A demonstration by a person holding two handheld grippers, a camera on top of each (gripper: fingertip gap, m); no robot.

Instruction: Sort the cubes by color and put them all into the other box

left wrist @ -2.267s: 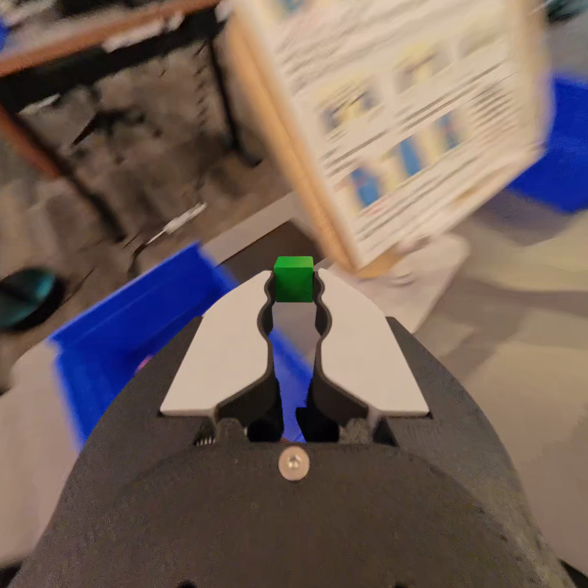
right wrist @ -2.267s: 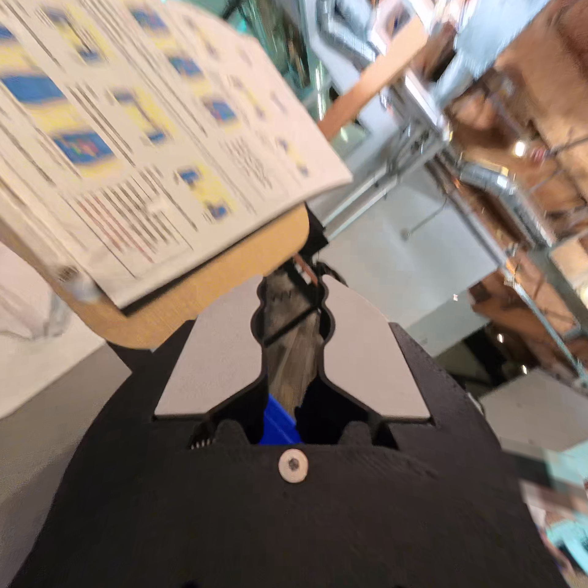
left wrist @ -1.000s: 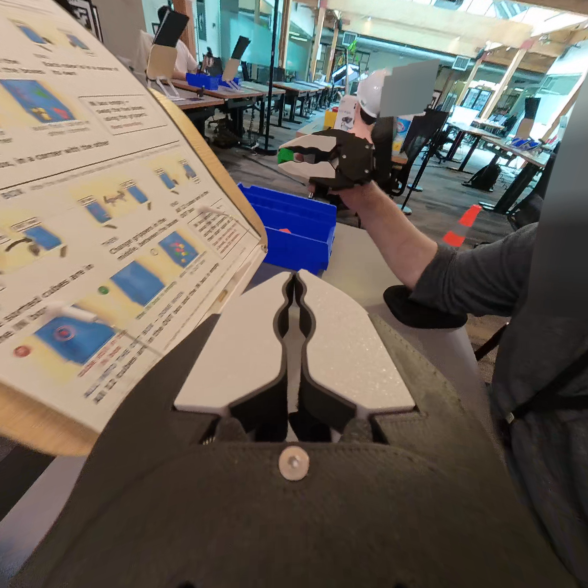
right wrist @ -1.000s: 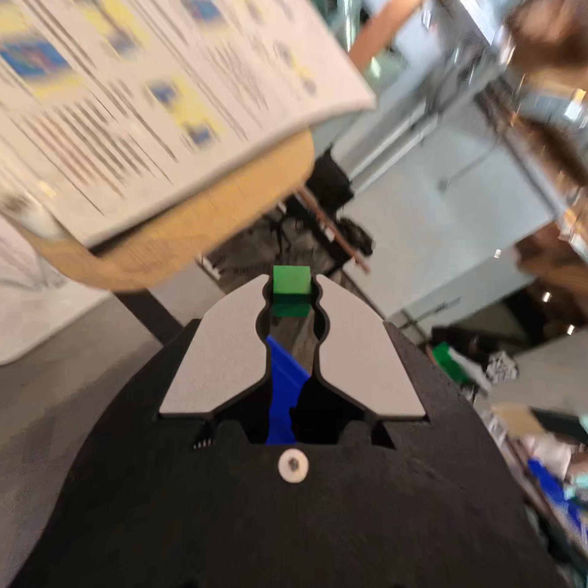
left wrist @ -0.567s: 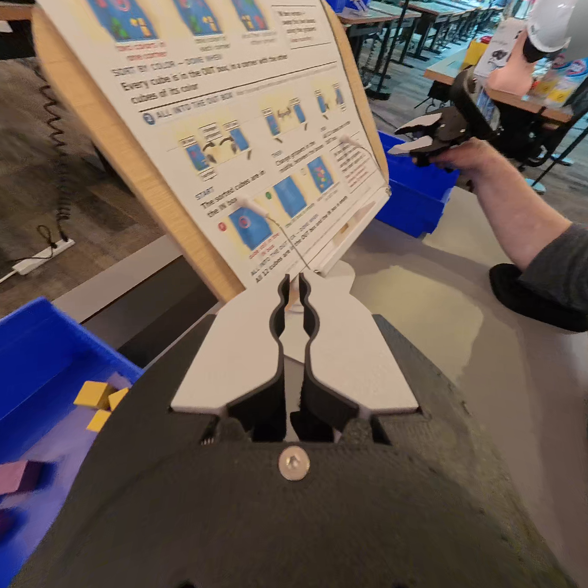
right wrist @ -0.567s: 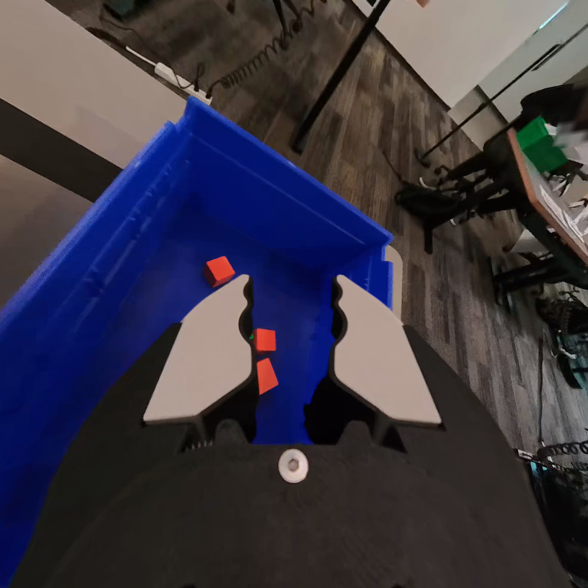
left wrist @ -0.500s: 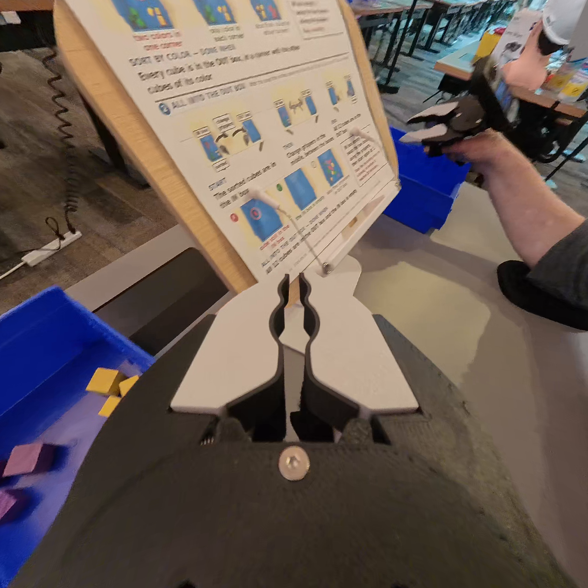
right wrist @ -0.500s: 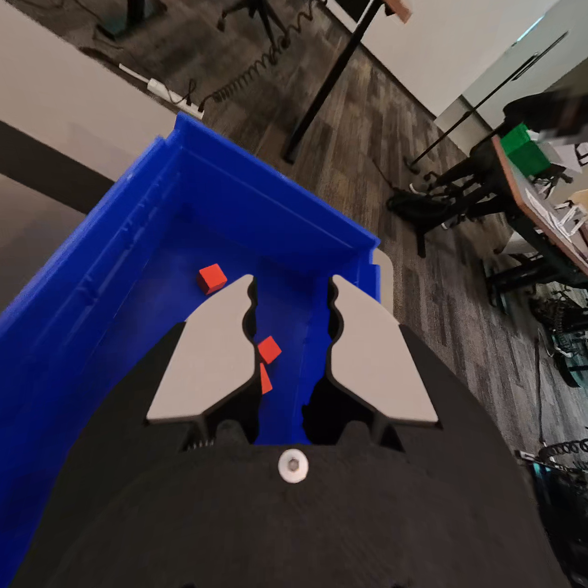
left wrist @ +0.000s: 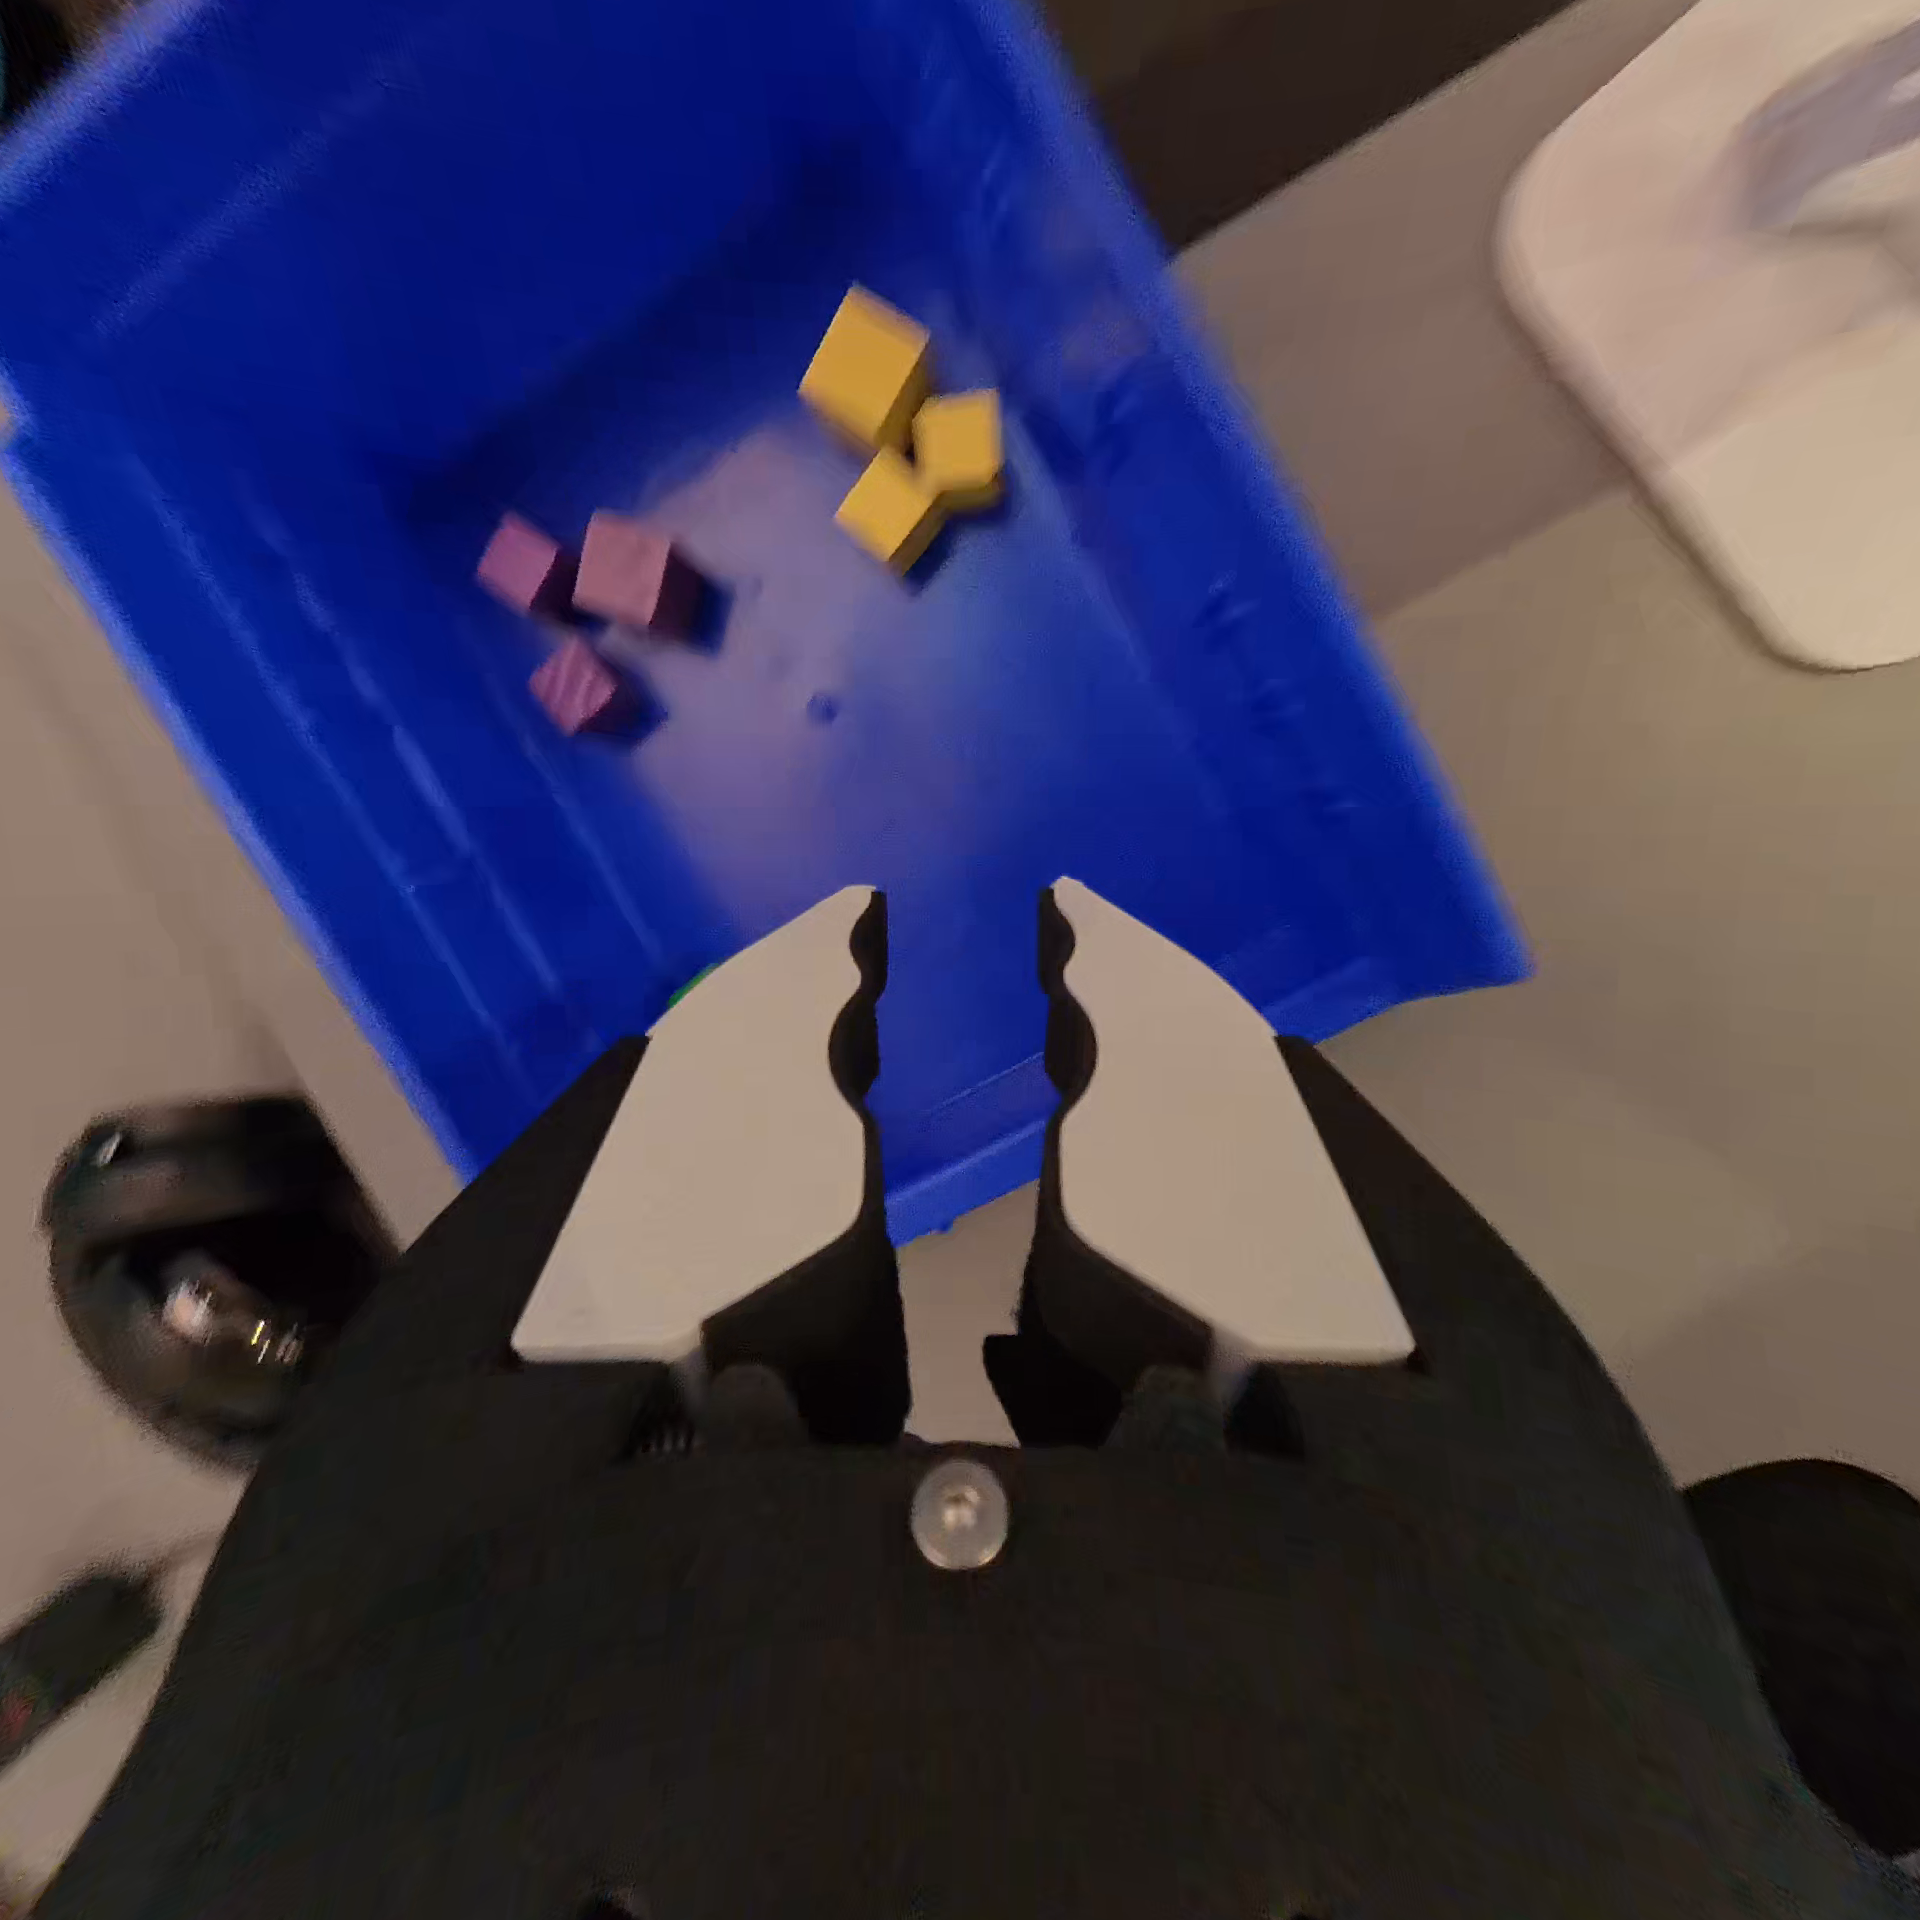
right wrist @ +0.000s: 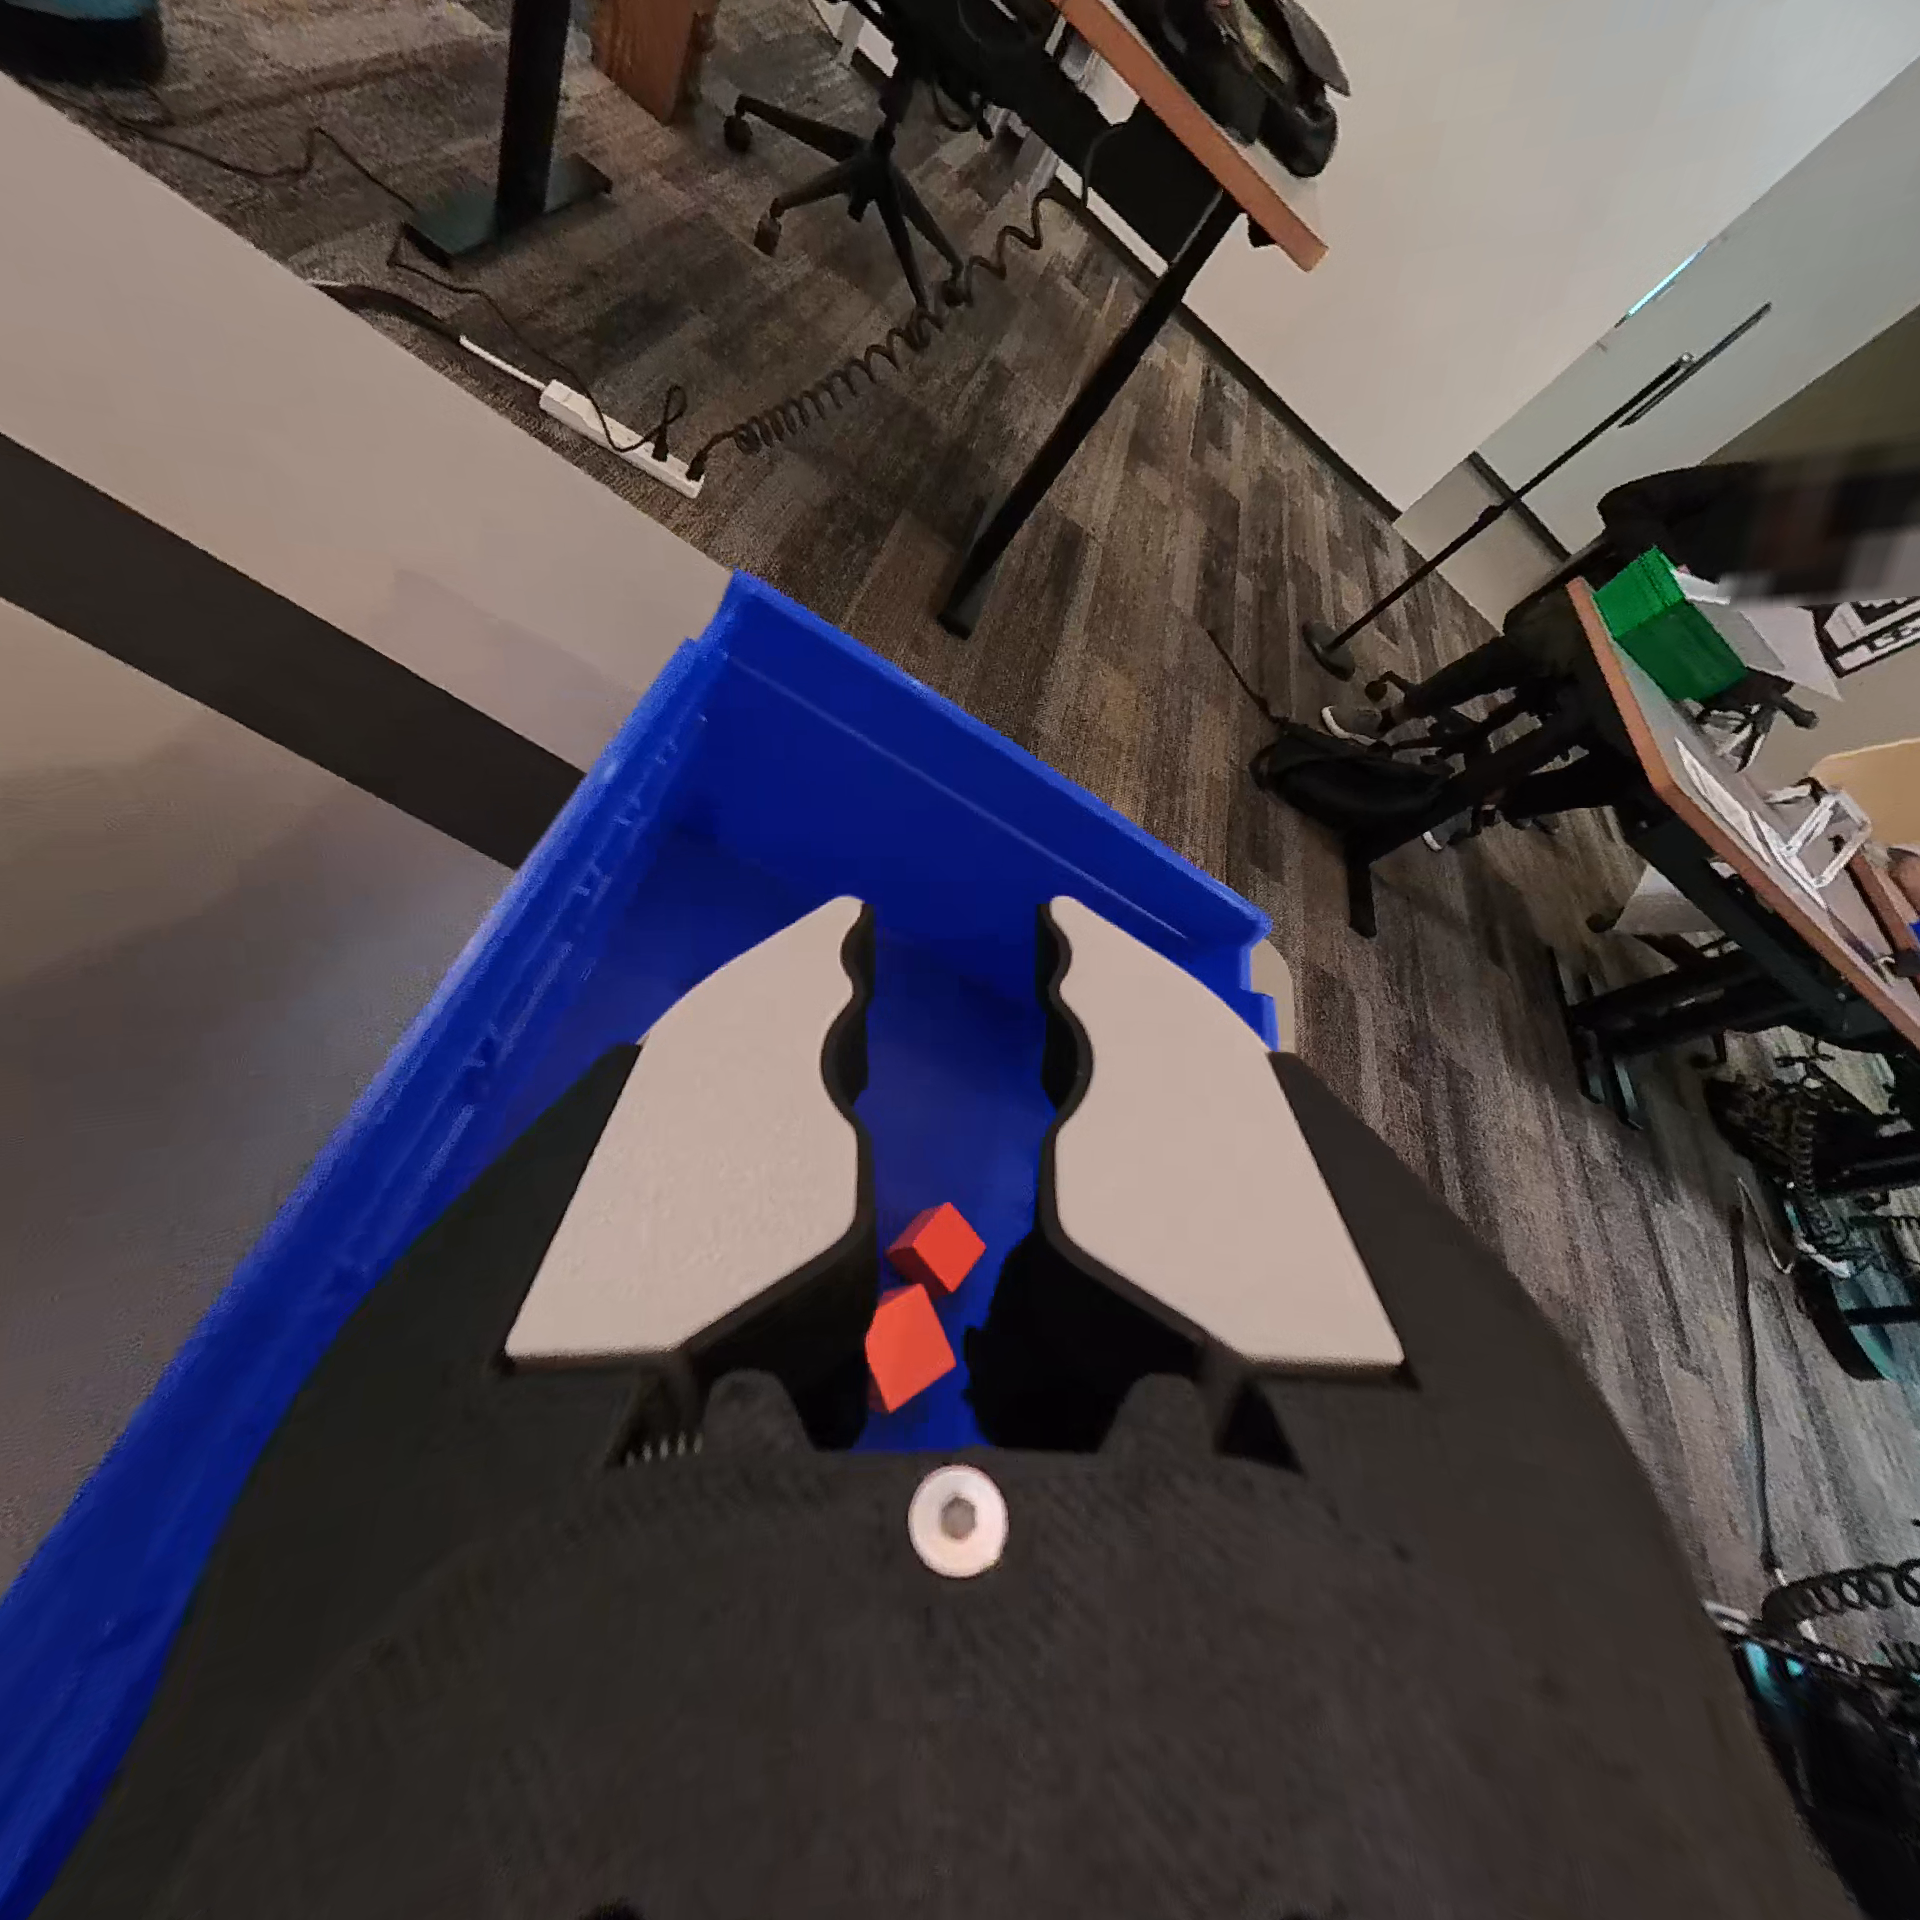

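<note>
Above the near end of the blue bin (left wrist: 1299,727), the empty, parted left tool (left wrist: 961,904) faces purple cubes (left wrist: 597,608) lying ahead-left, yellow cubes (left wrist: 904,426) beyond.

Yellow cubes (left wrist: 904,426) and purple cubes (left wrist: 592,603) in blue box (left wrist: 1299,665)

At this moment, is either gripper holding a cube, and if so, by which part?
Neither. The left gripper is open over the blue box with nothing between its fingers. The right gripper is open above the other blue box, also holding nothing.
</note>
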